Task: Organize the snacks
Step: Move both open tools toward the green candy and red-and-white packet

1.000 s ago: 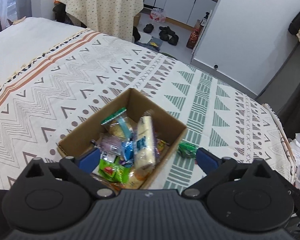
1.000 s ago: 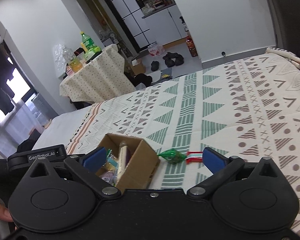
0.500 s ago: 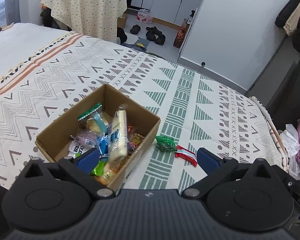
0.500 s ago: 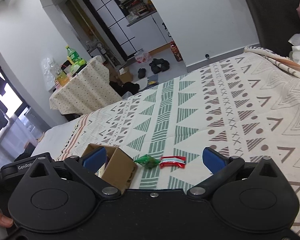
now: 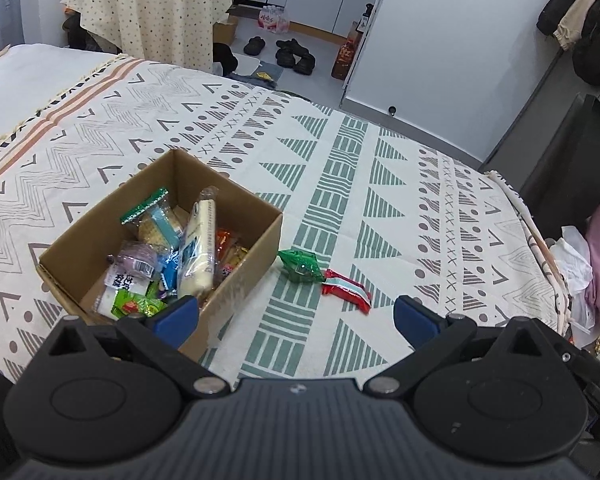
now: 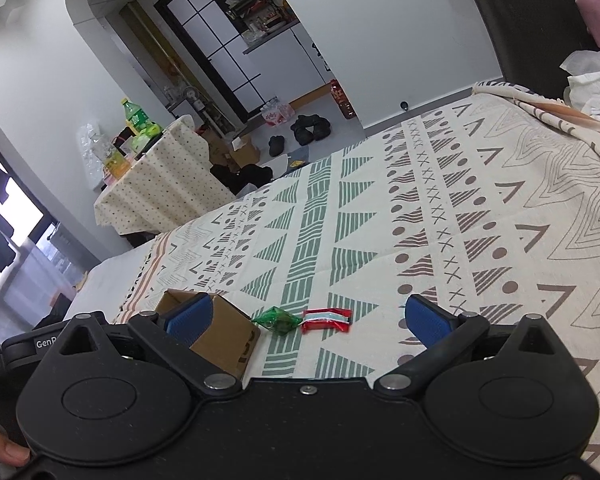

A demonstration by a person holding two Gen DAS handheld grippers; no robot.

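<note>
- On the left we see the cardboard box [image 5: 156,240] standing on the patterned bedspread [image 5: 380,208]. It is already crowded with snack packets, and the long pale packet [image 5: 198,252] leans up against the others. We think that one more packet dropped carelessly on top could slide off this heap, or push the tall packet over the rim.
- Our left claw [image 5: 296,312] hangs just in front of the near corner of the box, its blue pads wide apart and holding nothing. If it goes down here, the left pad may catch the box wall and shove the light box across the soft cloth.
- Just right of the box lies the green candy wrapper [image 5: 302,266], and the red and white packet [image 5: 346,290] lies beside it, so near that their ends seem to touch. A claw closing on one may drag the other, or pinch a fold of bedspread together with it. Both are thin and glossy, so they may slip from the pads.
- Our right claw [image 6: 306,320] is also spread open and empty, aimed at these two loose snacks. If both claws reach for them together, they could collide.
</note>
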